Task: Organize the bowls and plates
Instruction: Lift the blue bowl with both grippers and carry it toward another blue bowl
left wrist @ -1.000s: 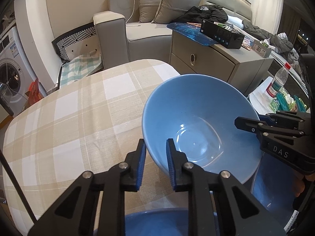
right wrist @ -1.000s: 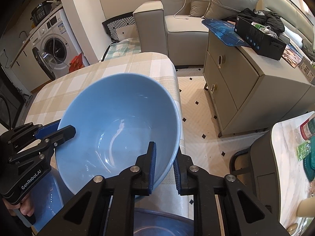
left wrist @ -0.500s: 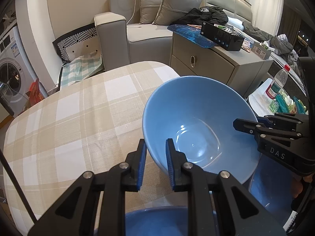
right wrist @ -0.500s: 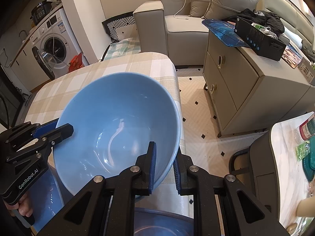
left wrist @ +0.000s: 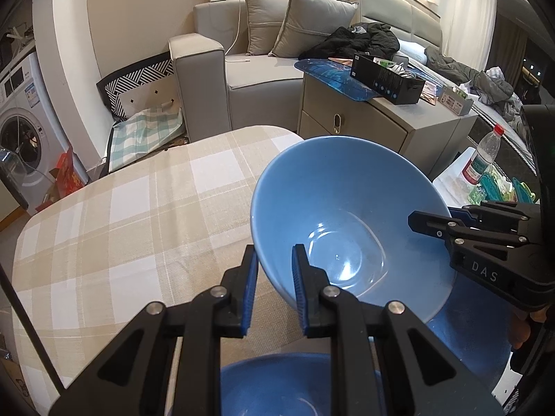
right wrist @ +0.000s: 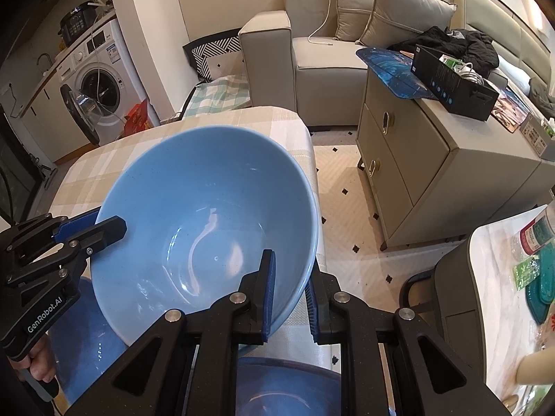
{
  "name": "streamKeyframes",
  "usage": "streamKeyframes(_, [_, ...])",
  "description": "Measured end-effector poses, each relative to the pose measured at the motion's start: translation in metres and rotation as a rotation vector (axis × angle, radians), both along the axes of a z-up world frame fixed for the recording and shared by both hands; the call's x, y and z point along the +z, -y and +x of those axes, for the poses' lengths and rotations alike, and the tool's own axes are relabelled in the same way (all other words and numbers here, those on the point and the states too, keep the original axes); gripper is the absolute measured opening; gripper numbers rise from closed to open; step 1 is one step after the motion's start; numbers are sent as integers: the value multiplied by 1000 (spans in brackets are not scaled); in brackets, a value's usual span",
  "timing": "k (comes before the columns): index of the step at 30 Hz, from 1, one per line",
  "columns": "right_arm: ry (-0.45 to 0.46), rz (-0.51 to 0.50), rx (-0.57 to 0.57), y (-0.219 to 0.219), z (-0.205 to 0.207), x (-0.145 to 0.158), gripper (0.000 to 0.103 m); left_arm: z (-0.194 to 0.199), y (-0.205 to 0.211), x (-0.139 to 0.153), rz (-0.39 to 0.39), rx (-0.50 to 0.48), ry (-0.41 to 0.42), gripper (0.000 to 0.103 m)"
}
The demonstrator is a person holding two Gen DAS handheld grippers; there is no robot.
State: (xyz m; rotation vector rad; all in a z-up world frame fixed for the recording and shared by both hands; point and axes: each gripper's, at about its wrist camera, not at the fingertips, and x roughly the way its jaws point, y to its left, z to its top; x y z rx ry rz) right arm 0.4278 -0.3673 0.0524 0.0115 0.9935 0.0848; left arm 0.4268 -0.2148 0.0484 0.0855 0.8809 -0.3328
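A large light-blue bowl (left wrist: 347, 215) hangs tilted over the right end of the plaid-cloth table (left wrist: 121, 225). My left gripper (left wrist: 274, 256) is shut on its near left rim, one pad inside and one outside. My right gripper (right wrist: 290, 270) is shut on the opposite rim, where the bowl (right wrist: 194, 208) fills the middle of the right wrist view. Each gripper shows in the other's view: the right gripper (left wrist: 430, 222) and the left gripper (right wrist: 104, 227). Under the bowl lie two darker blue dishes, one (left wrist: 277, 381) below my left fingers and another (left wrist: 468, 329) under the right gripper.
Beyond the table stand a grey sofa (left wrist: 249, 79) and a beige drawer cabinet (right wrist: 433, 159) with a black box on top. A washing machine (right wrist: 97, 86) is at far left. A side table with a water bottle (left wrist: 482, 159) is at right. Patterned floor (right wrist: 347, 187) separates table and cabinet.
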Motion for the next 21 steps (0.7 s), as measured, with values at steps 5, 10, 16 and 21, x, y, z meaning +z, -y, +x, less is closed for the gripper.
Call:
streamKeyframes(5, [22, -5, 2, -3, -7, 14, 16, -7, -3, 13, -7, 4, 22, 18])
streamKeyframes(10, [41, -12, 2, -6, -14, 27, 16, -14, -6, 24, -13, 5, 43, 18])
streamKeyframes(16, [63, -10, 0, -7, -22, 39, 16, -23, -8, 34, -18, 5, 60, 18])
streamKeyframes(21, [84, -11, 3, -10, -32, 50, 16, -32, -12, 42, -21, 8, 75, 18])
